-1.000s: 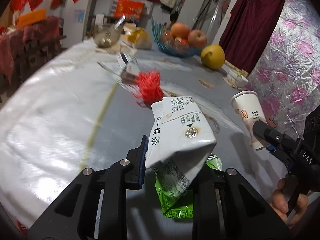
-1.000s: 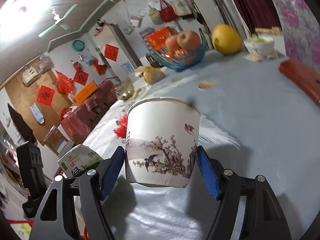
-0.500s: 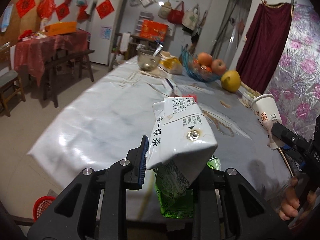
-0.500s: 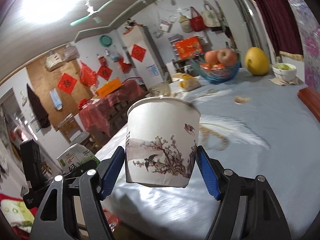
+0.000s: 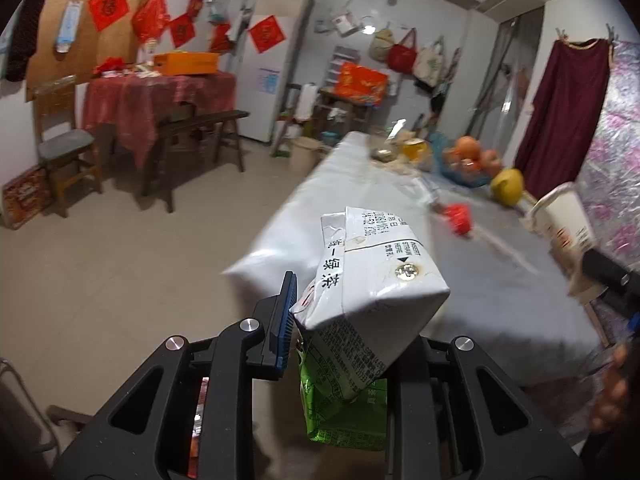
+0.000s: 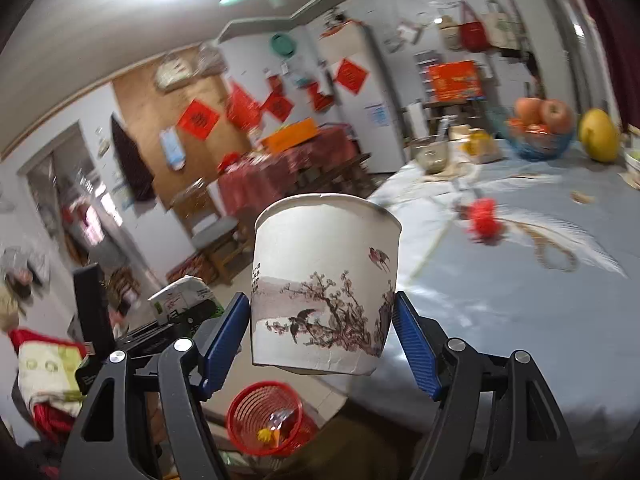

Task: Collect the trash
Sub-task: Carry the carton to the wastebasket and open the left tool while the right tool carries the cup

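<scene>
My left gripper [image 5: 340, 332] is shut on a white and green tea carton [image 5: 368, 292], held in the air off the table's near corner. My right gripper [image 6: 324, 328] is shut on a white paper cup [image 6: 324, 280] printed with blossoms and birds; the cup also shows at the right of the left wrist view [image 5: 568, 224]. A red mesh waste basket [image 6: 266, 420] with some wrappers in it stands on the floor below the cup. The carton and left gripper show at the left of the right wrist view [image 6: 184, 300].
The grey covered table [image 5: 360, 188] carries a red scrap [image 5: 458, 218], a fruit bowl [image 5: 468, 160], a yellow pomelo [image 5: 508, 186] and a metal bowl [image 5: 382, 152]. A chair [image 5: 66, 148] and a red-clothed side table [image 5: 160, 96] stand across the tiled floor.
Both grippers have pulled back from over the table and swung left with their loads. The floor and the red basket have come into view.
</scene>
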Motion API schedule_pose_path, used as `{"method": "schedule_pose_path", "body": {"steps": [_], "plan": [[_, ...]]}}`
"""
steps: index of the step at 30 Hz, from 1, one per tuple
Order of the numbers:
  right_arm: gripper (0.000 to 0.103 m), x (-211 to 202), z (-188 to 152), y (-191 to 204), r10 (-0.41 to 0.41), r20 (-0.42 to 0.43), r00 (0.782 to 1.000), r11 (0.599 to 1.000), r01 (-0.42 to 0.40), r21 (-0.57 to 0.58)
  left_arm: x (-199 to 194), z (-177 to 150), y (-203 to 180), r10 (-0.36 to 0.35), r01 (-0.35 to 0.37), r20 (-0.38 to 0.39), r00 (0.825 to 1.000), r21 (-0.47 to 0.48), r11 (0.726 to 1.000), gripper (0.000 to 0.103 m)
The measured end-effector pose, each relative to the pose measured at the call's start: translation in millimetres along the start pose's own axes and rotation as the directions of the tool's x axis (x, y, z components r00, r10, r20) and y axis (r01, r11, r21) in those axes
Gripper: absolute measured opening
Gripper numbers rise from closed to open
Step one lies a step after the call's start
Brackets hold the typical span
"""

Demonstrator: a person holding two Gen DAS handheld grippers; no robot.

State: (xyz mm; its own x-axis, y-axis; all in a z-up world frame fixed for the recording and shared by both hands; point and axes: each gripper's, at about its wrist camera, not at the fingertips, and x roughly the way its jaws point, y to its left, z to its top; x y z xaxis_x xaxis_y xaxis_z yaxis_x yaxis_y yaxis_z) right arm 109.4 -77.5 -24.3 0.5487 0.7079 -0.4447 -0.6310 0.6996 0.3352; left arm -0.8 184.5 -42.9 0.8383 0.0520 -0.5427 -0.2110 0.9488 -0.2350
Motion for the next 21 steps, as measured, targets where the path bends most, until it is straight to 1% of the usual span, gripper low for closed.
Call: {"method": "schedule_pose_path", "body": {"steps": [3,6,10,11,12,13,14,15,18,19,21], "plan": [[0.072,12.5,-5.4,33.3,0.018,-0.036,0.999,0.999,-0.020,-0.048,-7.0,-15.9,31.6,0.061,-0.061,-0.024,0.998,0.007,0.998,0.025],[0.072,27.5,-11.1,60.4,0.032,-0.078,0.996,0.996,-0.039,-0.086,-7.9,-33.8,62.0,0.103,-0.103,-0.059,0.993,-0.009,0.995,0.025],[0.072,48.2,-20.3,88.9,0.040,-0.139,0.989,0.991,-0.057,-0.121,3.9,-55.2,98.9,0.134,-0.141,-0.119,0.984,-0.055,0.988,0.025],[0.072,54.9,-23.9,96.3,0.042,-0.160,0.986,0.990,-0.063,-0.129,11.4,-61.7,107.6,0.141,-0.151,-0.145,0.979,-0.059,0.987,0.029],[0.072,61.3,-26.6,100.6,0.043,-0.174,0.984,0.989,-0.067,-0.136,18.4,-67.7,115.2,0.152,-0.164,-0.170,0.974,-0.063,0.984,0.042],[0.072,67.4,-30.1,104.9,0.042,-0.190,0.981,0.987,-0.070,-0.143,22.8,-72.3,120.9,0.161,-0.176,-0.189,0.969,-0.070,0.982,0.050],[0.072,73.3,-34.2,109.2,0.040,-0.208,0.977,0.986,-0.073,-0.151,29.3,-80.1,131.2,0.173,-0.196,-0.218,0.960,-0.088,0.977,0.069],[0.072,82.7,-40.7,114.7,0.039,-0.238,0.971,0.983,-0.080,-0.163,34.5,-87.0,141.2,0.184,-0.216,-0.246,0.952,-0.110,0.970,0.080],[0.072,105.1,-55.5,125.3,0.037,-0.302,0.953,0.979,-0.096,-0.182,43.8,-99.4,164.7,0.168,-0.226,-0.311,0.936,-0.163,0.960,0.084],[0.072,115.4,-62.1,129.6,0.039,-0.332,0.942,0.977,-0.106,-0.187,44.7,-100.8,172.2,0.160,-0.228,-0.326,0.932,-0.183,0.956,0.084],[0.072,132.6,-71.5,135.7,0.040,-0.377,0.925,0.973,-0.122,-0.196,40.9,-99.7,185.3,0.150,-0.228,-0.326,0.934,-0.217,0.949,0.087]]}}
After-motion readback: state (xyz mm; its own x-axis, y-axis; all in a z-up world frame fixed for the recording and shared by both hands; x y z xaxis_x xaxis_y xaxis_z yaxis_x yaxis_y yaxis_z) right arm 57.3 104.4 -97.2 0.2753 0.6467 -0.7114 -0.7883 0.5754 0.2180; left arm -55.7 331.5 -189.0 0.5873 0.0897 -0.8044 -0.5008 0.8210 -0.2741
